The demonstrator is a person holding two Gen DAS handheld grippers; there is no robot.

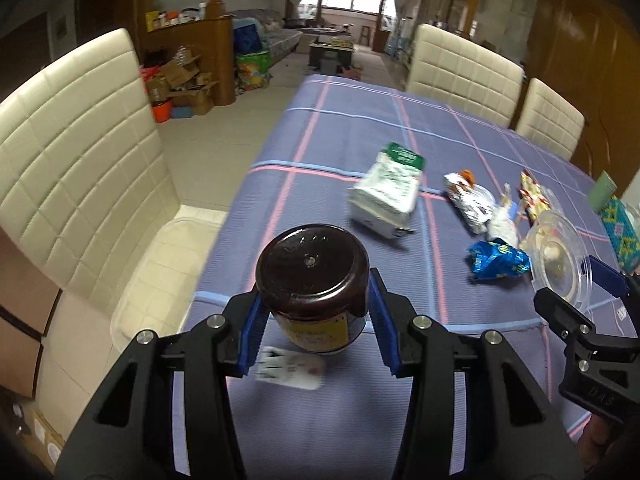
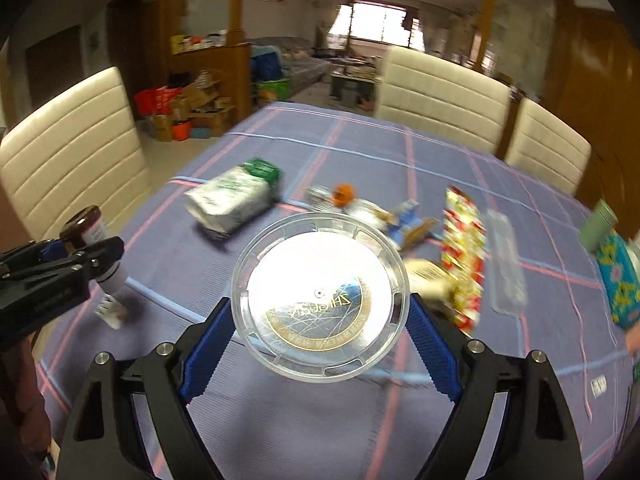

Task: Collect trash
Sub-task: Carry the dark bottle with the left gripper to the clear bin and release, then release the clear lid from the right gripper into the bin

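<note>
My left gripper point(image 1: 316, 320) is shut on a dark brown bottle point(image 1: 314, 276) with a yellow label, held bottom-forward above the table; it also shows in the right wrist view point(image 2: 86, 228). My right gripper point(image 2: 320, 328) is shut on a clear round plastic container point(image 2: 320, 296), held above the table; the container also shows in the left wrist view point(image 1: 558, 256). Trash lies on the purple checked tablecloth point(image 1: 340, 140): a white and green bag point(image 1: 390, 188), a silver wrapper point(image 1: 468, 200), a blue wrapper point(image 1: 498, 260), a red and yellow packet point(image 2: 462, 260).
A small white wrapper point(image 1: 290, 368) lies under the left gripper. Cream chairs stand at the left point(image 1: 80, 168) and far right point(image 1: 464, 72). A clear bin point(image 1: 156, 272) sits on the left chair seat. A green cup point(image 2: 598, 222) and a patterned box point(image 2: 618, 280) stand at the right edge.
</note>
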